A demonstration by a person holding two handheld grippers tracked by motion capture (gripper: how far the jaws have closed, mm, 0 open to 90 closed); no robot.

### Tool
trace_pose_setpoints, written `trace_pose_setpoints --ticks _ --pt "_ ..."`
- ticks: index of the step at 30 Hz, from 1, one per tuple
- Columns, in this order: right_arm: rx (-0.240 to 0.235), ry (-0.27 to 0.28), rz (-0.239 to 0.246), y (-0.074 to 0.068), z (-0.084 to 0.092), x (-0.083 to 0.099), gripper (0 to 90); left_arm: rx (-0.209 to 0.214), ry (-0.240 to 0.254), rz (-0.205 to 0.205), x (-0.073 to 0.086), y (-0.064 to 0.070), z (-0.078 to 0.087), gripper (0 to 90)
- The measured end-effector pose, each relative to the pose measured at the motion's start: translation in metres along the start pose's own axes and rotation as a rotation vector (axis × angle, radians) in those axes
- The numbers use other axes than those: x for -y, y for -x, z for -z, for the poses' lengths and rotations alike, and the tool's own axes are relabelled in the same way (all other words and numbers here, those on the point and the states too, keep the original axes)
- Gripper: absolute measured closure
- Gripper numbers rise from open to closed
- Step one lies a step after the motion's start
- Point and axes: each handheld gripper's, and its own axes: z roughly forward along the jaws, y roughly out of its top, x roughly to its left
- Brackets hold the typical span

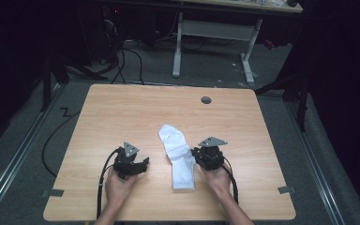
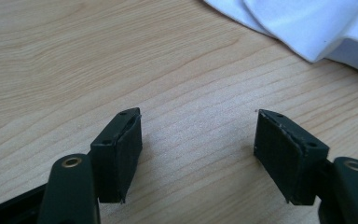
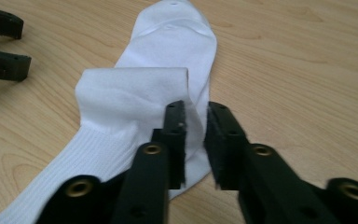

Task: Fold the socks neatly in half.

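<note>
The right gripper (image 3: 196, 140) stands with its jaws narrowly parted around an upturned fold at the edge of the white sock (image 3: 144, 93); a sliver of gap shows on each side, so the pads do not appear to press the fabric. The left gripper (image 2: 198, 149) rests with its jaws wide apart and empty over bare table (image 2: 74, 60), the sock's edge just beyond its tips.

Procedure, as judged: close the right jaws fully on the fold before lifting, catching both layers. Keep the left gripper ready to pin or take the opposite edge.

The sock is plain white, ribbed along the leg, its middle folded back over itself, and it lies flat between the two grippers, touching the right one.
</note>
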Motion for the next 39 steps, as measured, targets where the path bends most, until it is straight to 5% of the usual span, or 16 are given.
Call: trace_pose_setpoints --ticks 4,9,16,18,19,22,28,34,36,37,39 --pt "-0.018 -0.012 -0.019 0.000 -0.008 0.002 67.3 0.000 0.000 0.000 0.000 0.000 0.000 32.6" --pt "-0.027 -0.020 -0.011 0.000 -0.018 0.004 88.4 0.000 0.000 0.000 0.000 0.000 0.000 32.7" --pt "-0.053 0.011 0.011 0.002 -0.005 0.002 89.8 0.000 0.000 0.000 0.000 0.000 0.000 32.6" --pt "-0.041 0.014 0.016 0.002 -0.006 0.002 85.8 0.000 0.000 0.000 0.000 0.000 0.000 32.6" --pt "-0.023 0.018 0.008 0.001 -0.009 0.002 71.0 0.000 0.000 0.000 0.000 0.000 0.000 32.6" --pt "-0.023 0.006 0.004 -0.002 -0.016 0.002 65.9 0.000 -0.001 0.000 0.000 0.000 0.000 32.6" --pt "-0.012 -0.019 0.031 -0.004 -0.023 0.003 89.8 0.000 -0.001 0.000 0.000 0.000 0.000 32.6" --pt "-0.023 -0.003 0.045 -0.004 -0.014 0.001 90.0 0.000 0.000 0.000 0.000 0.000 0.000 32.6" --pt "-0.018 0.001 0.048 -0.005 -0.012 0.001 87.0 0.000 -0.001 0.000 0.000 0.000 0.000 32.6" --pt "0.004 0.021 0.048 -0.005 -0.012 -0.001 68.3 0.000 -0.001 0.000 0.000 0.000 0.000 32.6" --pt "-0.004 0.013 0.032 -0.006 -0.016 -0.003 63.0 0.000 0.000 0.000 0.000 0.000 0.000 32.6"
